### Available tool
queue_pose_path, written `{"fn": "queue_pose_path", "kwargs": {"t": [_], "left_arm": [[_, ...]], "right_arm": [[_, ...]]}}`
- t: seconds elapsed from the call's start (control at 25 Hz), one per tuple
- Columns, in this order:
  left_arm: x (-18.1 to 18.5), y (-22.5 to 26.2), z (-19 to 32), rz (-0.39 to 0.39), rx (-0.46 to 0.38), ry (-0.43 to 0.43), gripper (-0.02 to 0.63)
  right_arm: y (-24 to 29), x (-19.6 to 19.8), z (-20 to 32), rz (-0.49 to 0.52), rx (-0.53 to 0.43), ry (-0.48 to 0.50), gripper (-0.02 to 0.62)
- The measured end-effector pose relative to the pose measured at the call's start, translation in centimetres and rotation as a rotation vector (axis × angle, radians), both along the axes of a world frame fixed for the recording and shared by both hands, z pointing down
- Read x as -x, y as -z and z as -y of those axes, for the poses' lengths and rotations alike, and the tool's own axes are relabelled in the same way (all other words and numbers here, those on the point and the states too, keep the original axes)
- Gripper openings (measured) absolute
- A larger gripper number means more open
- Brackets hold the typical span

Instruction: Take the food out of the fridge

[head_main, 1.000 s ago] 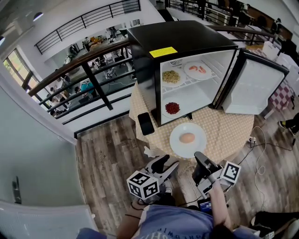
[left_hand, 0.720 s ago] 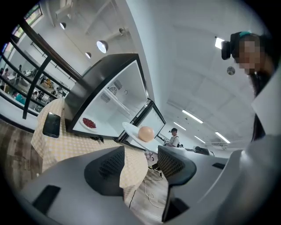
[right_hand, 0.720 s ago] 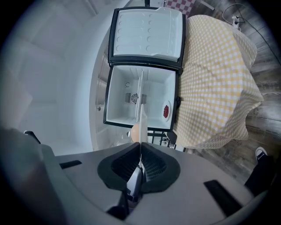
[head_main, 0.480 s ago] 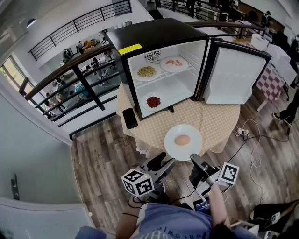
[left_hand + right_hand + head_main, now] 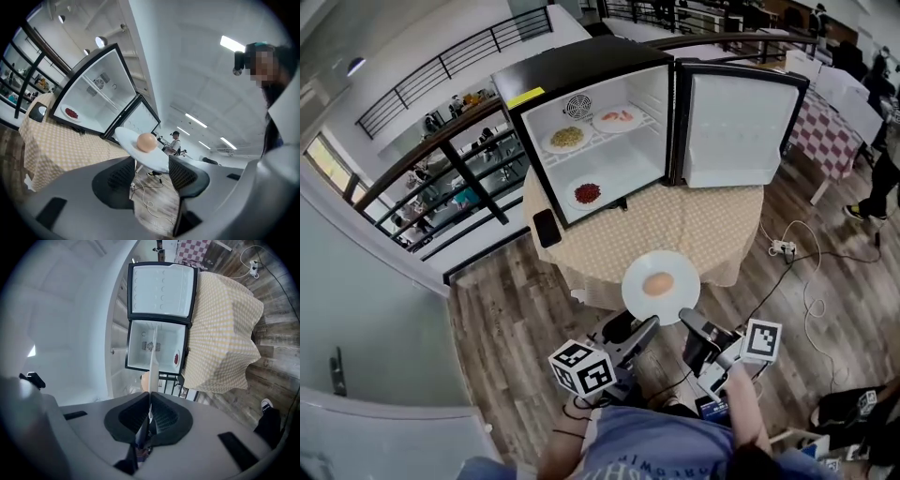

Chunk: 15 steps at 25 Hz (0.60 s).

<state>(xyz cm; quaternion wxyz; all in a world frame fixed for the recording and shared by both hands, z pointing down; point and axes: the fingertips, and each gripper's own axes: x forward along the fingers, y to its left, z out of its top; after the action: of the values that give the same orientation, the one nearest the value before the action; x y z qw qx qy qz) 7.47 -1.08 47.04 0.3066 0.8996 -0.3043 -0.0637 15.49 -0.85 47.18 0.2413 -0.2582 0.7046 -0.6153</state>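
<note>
The right gripper (image 5: pixel 687 322) is clamped tight on the rim of a white plate (image 5: pixel 675 272) carrying a tan egg-shaped food (image 5: pixel 657 284). The left gripper (image 5: pixel 639 327) is beside it, jaws apart and empty. Beyond are the checked-cloth table (image 5: pixel 712 225) and the open mini fridge (image 5: pixel 581 66).

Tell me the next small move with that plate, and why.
Probably ease the plate forward and set it on the bare checked cloth before the fridge. The right gripper is shut on one edge of its rim only, the left gripper is open and grips nothing, and the plate with its round food hangs past that cloth's edge, over the floor.
</note>
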Motion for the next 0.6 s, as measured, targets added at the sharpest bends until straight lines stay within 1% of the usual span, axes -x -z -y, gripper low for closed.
{"fn": "queue_pose_path", "kwargs": {"t": [0.12, 0.32, 0.6], "left_arm": [[-0.8, 0.3, -1.6, 0.053, -0.037, 0.011, 0.235], [-2.1, 0.8, -4.2, 0.093, -0.066, 0.014, 0.235], [-3.2, 1.0, -7.3, 0.107, -0.073, 0.038, 0.235]], "right_arm": [[0.1, -0.7, -1.8, -0.013, -0.013, 0.004, 0.022], [0.4, -1.9, -4.4, 0.015, -0.02, -0.01, 0.021], [0.6, -3.0, -7.2, 0.006, -0.043, 0.001, 0.023]]}}
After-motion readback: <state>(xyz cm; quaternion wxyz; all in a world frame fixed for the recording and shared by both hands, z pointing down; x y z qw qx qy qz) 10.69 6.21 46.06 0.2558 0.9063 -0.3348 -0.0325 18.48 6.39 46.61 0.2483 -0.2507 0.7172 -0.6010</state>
